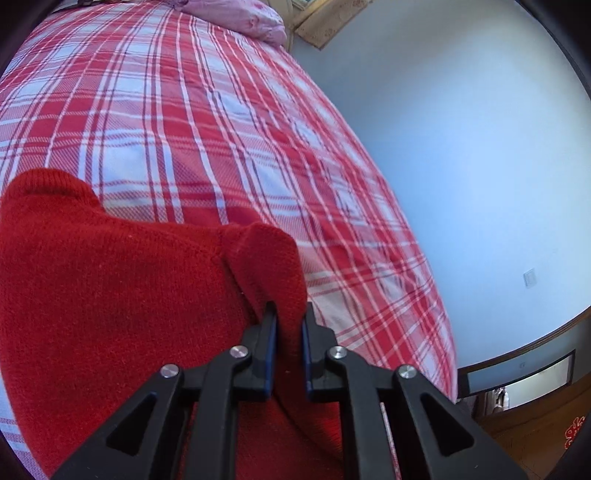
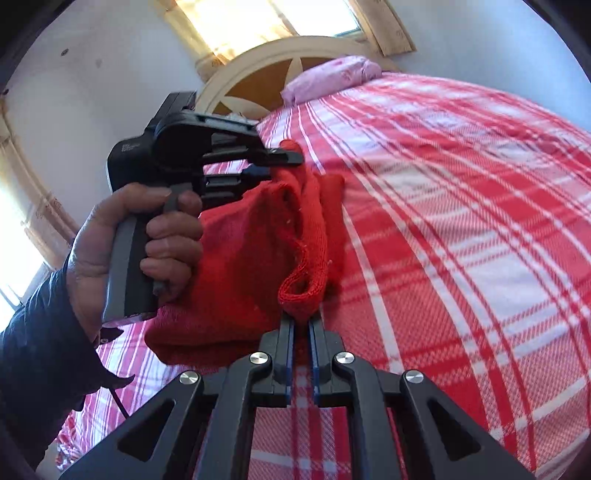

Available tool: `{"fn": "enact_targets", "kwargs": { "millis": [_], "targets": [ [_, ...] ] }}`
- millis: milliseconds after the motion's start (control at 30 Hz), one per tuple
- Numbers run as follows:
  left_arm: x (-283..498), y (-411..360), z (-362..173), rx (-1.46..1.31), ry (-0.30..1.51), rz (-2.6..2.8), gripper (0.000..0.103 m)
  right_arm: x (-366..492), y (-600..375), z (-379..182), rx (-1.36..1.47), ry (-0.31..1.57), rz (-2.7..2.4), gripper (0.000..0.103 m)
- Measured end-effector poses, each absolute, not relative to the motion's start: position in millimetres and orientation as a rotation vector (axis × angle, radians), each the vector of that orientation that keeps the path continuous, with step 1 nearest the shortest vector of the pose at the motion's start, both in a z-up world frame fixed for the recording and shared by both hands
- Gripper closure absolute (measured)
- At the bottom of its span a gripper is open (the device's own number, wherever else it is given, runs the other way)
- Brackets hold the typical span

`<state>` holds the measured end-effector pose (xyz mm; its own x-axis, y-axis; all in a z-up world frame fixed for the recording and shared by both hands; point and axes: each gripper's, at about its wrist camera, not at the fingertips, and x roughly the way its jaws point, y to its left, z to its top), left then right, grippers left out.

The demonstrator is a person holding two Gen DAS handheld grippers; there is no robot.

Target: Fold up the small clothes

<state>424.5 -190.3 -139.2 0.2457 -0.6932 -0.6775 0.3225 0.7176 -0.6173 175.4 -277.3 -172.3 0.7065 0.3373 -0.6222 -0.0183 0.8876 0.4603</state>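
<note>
Now | left gripper (image 1: 289, 314) clamps red knit garment (image 1: 110, 295) | right gripper (image 2: 301, 325) pinches its cuff | above plaid bedspread (image 2: 461, 221)

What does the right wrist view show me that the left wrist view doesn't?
Only the right wrist view shows the person's left hand gripping the other tool's handle, the headboard and the sunlit window.

Only the left wrist view shows the wall socket and the wooden floor.

Both show the red sweater, the plaid bedspread, the pink pillow, and the left claw and right claw shut on the sweater.
</note>
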Motion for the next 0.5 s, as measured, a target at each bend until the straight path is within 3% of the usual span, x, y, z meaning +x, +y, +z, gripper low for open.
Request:
{"fn": "enact_targets", "kwargs": {
  "millis": [100, 167, 267, 367, 500],
  "targets": [
    [420, -196, -137, -0.33, 1.11, -0.707, 0.075, 175, -279, -175, 0.468, 0.779, 0.232, 0.097],
    [411, -196, -128, -0.268, 1.093, -0.708, 0.05, 174, -281, -177, 0.471, 0.785, 0.246, 0.097],
    [384, -184, -109, -0.165, 0.98, -0.692, 0.03, 170, -282, -182, 0.473, 0.803, 0.254, 0.097],
    [355, -165, -100, -0.05, 0.883, -0.641, 0.024, 165, -285, -185, 0.483, 0.816, 0.266, 0.097],
    [326, -146, -113, 0.08, 0.836, -0.565, 0.023, 162, -287, -185, 0.49, 0.788, 0.255, 0.096]
  ]
}}
